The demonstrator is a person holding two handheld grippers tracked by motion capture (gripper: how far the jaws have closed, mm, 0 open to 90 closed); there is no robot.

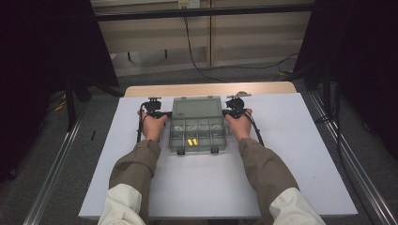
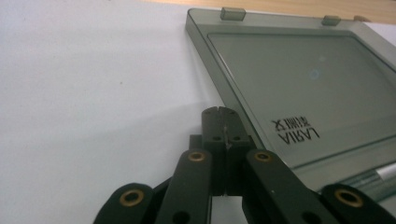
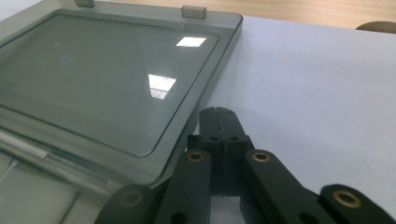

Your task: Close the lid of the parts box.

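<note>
High view: open compartment box [image 1: 197, 124] between grippers; both jaws closed, empty, beside lid.

text: "AIRAJ", seen upside down | on: box lid [image 2: 299, 84] | other characters beside it unreadable

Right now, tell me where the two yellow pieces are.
In the high view, the yellow pieces lie in a front-row compartment of the open organizer box, slightly left of its middle, between the person's hands.
</note>
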